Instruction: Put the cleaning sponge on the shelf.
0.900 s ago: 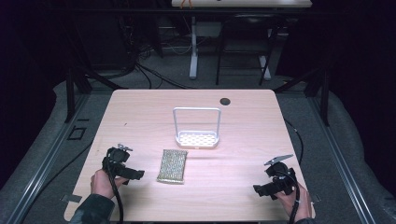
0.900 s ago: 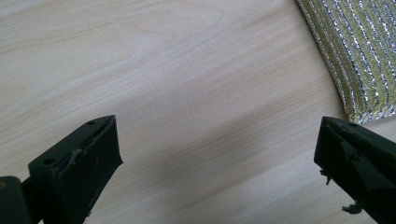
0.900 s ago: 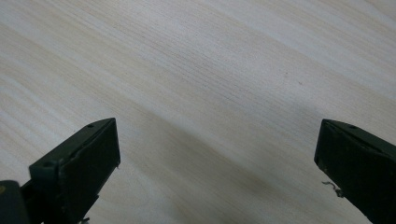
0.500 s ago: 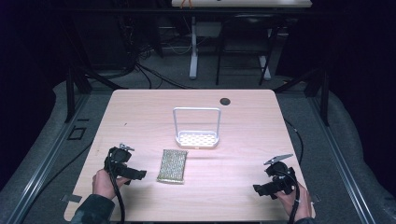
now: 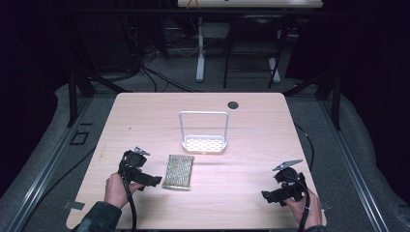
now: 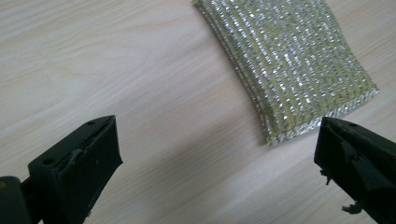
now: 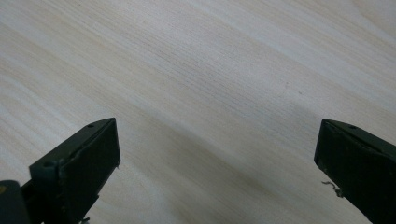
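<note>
On the near half of the pale, wood-grained rectangular table (image 5: 145,121), a flat rectangular scouring pad of glittering silver-and-yellow woven mesh (image 5: 178,172) lies flat on the tabletop, a little left of the middle. Just beyond it, nearer the table's centre, stands a small white perforated tray with a tall white wire hoop handle (image 5: 204,143), close to the pad but not touching it. A small round dark hole (image 5: 233,104) sits in the tabletop near the far edge.

The left gripper (image 5: 153,181) is held low at the pad's left side, its tips just beside the pad's near left edge. In the left gripper view its two black jaws are spread wide with nothing between them but bare wood (the pad's near corner (image 6: 299,70) lies ahead and toward the right-hand jaw, not yet between the tips). The pads touch nothing.

The right gripper (image 5: 269,196) hangs over the near right corner of the table, well apart from the pad and the tray. In the right gripper view (image 7: 217,154) its jaws likewise stand wide apart over plain tabletop, holding nothing. A black cable trails from each gripper toward the person's forearms at the bottom edge.
</note>
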### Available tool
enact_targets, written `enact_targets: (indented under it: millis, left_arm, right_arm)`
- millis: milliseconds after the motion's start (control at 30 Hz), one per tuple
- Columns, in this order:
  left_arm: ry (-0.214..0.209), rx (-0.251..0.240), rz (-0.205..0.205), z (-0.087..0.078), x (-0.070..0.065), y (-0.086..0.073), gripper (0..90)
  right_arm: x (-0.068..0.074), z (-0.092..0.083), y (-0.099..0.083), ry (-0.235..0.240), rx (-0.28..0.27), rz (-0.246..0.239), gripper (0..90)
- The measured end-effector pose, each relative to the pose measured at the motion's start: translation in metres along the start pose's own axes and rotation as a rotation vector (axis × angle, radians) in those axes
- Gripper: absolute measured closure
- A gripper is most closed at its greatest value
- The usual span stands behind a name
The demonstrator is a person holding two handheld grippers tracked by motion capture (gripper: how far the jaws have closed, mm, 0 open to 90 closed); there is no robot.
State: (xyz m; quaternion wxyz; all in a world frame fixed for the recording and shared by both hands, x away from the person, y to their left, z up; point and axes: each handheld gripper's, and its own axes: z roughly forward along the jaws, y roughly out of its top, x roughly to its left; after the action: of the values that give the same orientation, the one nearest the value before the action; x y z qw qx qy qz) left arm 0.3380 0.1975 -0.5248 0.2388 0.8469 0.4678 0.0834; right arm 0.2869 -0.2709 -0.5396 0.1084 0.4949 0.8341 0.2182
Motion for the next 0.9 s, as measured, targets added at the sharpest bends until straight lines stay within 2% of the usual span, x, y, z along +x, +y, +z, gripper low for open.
enact_targets:
  millis: [633,733,900]
  left_arm:
    - [-0.041,0.034,0.096,0.025,-0.032,0.030,0.0]
    - [-0.045,0.045,0.105,0.031,-0.035,0.035,0.0]
    - [-0.054,0.060,0.087,0.037,-0.035,0.041,0.0]
  right_arm:
    - [0.000,-0.001,0.000,0.000,-0.009,0.002,0.0]
    - [0.000,0.000,0.000,-0.001,-0.006,-0.003,0.0]
    - [-0.001,-0.001,0.000,-0.001,-0.004,-0.004,0.0]
